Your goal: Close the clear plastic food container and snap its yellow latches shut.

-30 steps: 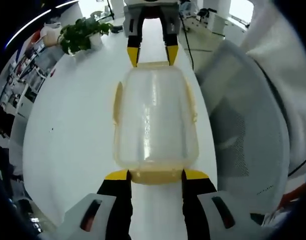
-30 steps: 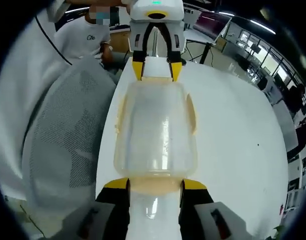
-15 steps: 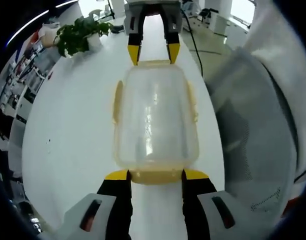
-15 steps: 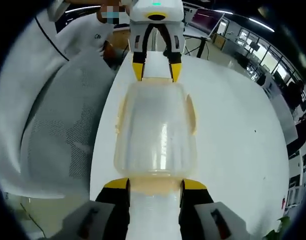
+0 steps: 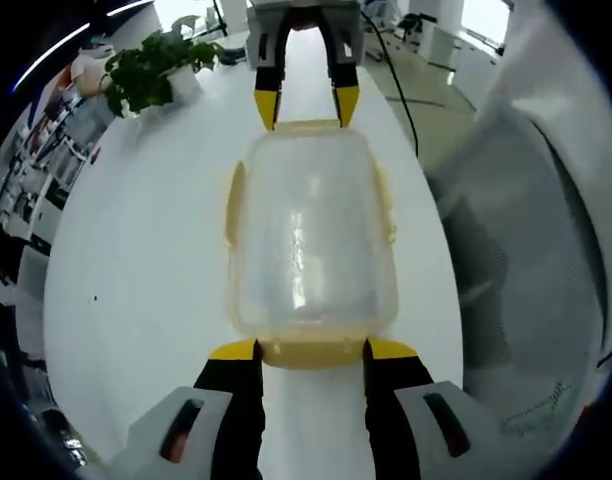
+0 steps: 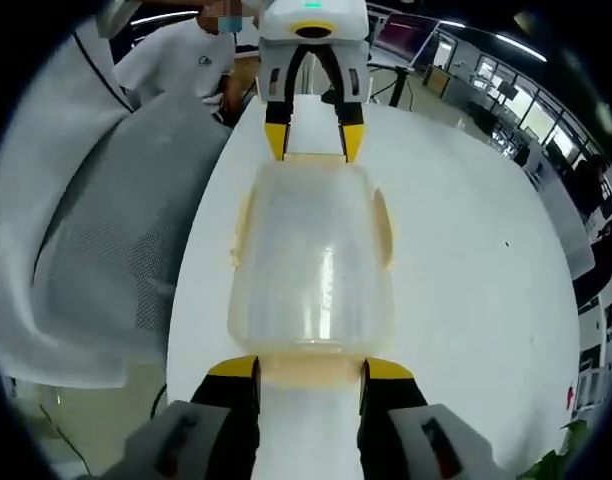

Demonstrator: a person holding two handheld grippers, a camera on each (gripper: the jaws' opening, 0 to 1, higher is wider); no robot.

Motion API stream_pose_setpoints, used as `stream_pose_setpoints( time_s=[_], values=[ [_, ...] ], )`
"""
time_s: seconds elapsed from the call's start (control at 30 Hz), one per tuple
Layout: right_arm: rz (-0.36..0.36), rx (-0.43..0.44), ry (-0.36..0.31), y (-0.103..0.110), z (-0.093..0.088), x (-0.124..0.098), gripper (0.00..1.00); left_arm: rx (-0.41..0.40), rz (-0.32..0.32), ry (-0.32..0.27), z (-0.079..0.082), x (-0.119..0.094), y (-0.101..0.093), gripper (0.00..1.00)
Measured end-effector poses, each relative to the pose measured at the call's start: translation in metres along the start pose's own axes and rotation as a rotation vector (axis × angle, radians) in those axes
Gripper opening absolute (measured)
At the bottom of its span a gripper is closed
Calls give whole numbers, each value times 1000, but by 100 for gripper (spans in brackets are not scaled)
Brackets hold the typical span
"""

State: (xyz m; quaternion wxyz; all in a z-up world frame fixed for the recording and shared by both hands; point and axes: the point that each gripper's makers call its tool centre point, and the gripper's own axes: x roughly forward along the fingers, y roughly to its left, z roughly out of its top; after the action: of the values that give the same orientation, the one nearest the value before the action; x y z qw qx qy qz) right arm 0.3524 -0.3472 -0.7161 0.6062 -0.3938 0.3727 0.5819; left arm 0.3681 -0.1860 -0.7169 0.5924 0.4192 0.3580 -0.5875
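**Container held end to end between both grippers**

Clear plastic food container (image 5: pixel 311 235), lid on, lies lengthwise on the white table (image 5: pixel 136 260). Left gripper (image 5: pixel 311 350) is spread wide, jaws straddling the near yellow latch (image 5: pixel 311 352); right gripper (image 6: pixel 311 370) likewise at the opposite end. Probably bracing the box to press the end latches. Side latches look down. Mesh chair (image 6: pixel 116 260) beside the table, potted plant (image 5: pixel 151 70) far left, open office beyond
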Motion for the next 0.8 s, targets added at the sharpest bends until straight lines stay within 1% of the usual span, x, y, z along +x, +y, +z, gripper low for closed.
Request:
stream_pose_setpoints(
  time_s=[0.2,0.33,0.67,0.8],
  values=[
    [2,1,8,-3,-13,-1,36,-3,-10,4,8,11,2,36],
    [8,7,6,-3,-18,1,36,-3,-10,2,11,14,3,36],
    [16,12,4,-1,-26,8,37,3,-18,17,11,26,1,36],
    [13,16,-9,0,-25,12,37,10,-21,35,6,31,1,36]
  ],
)
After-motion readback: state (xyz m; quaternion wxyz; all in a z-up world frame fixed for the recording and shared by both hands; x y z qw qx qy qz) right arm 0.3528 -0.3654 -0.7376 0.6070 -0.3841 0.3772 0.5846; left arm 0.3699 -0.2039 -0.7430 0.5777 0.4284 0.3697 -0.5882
